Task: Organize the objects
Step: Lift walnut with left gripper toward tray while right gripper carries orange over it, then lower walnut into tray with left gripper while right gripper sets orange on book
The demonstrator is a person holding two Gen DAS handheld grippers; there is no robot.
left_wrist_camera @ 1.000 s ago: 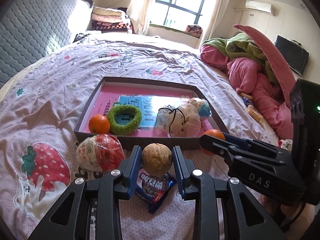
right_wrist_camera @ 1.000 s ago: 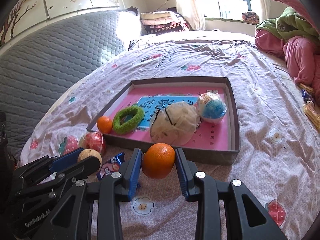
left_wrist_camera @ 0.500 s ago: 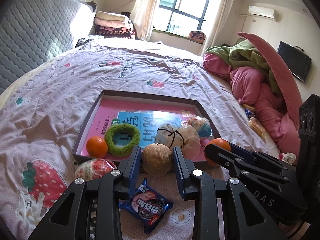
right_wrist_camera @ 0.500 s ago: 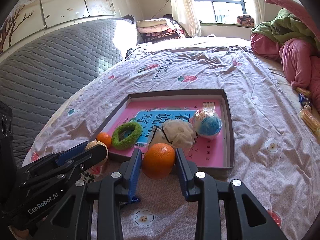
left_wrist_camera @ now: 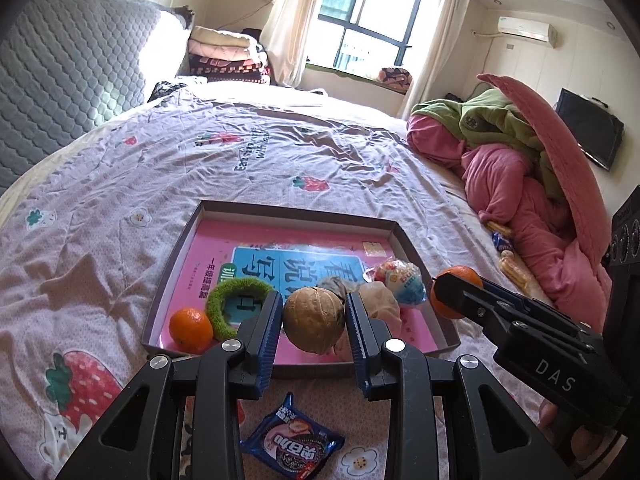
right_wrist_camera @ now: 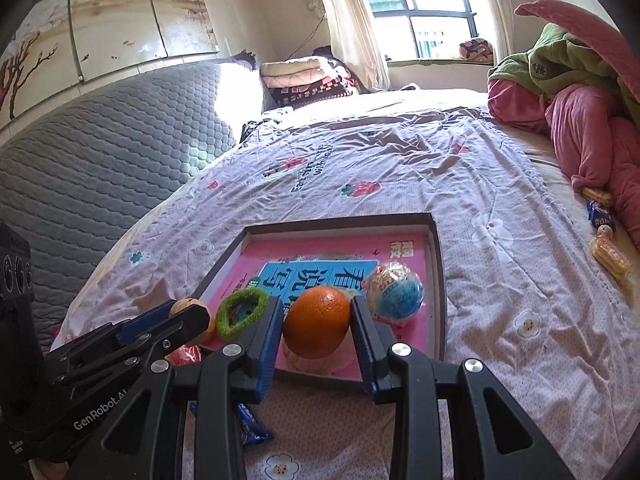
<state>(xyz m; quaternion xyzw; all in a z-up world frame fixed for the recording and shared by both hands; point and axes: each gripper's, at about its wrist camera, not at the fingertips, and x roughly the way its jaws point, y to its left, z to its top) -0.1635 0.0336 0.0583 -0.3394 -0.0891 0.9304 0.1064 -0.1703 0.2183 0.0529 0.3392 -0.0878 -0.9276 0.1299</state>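
My left gripper [left_wrist_camera: 314, 320] is shut on a tan walnut-like ball [left_wrist_camera: 314, 318], held above the near edge of the shallow box [left_wrist_camera: 296, 210]. My right gripper [right_wrist_camera: 318, 322] is shut on an orange [right_wrist_camera: 318, 320], also above the box's near edge; it shows in the left wrist view [left_wrist_camera: 456, 280] too. The box [right_wrist_camera: 438, 264] has a pink book as floor and holds a small orange [left_wrist_camera: 190, 330], a green ring [left_wrist_camera: 236, 300], a beige pouch [left_wrist_camera: 380, 304] and a blue-white wrapped ball [right_wrist_camera: 394, 290].
A blue cookie packet [left_wrist_camera: 292, 446] lies on the bedspread in front of the box. A red wrapped ball [right_wrist_camera: 184, 356] lies at the box's near left. Pink and green bedding [left_wrist_camera: 520, 168] is piled on the right, with snack packets [right_wrist_camera: 608, 252] beside it. A grey headboard [right_wrist_camera: 100, 152] stands at left.
Both grippers have risen and moved forward toward the box, each carrying its object. The cookie packet and red ball have dropped lower in view.
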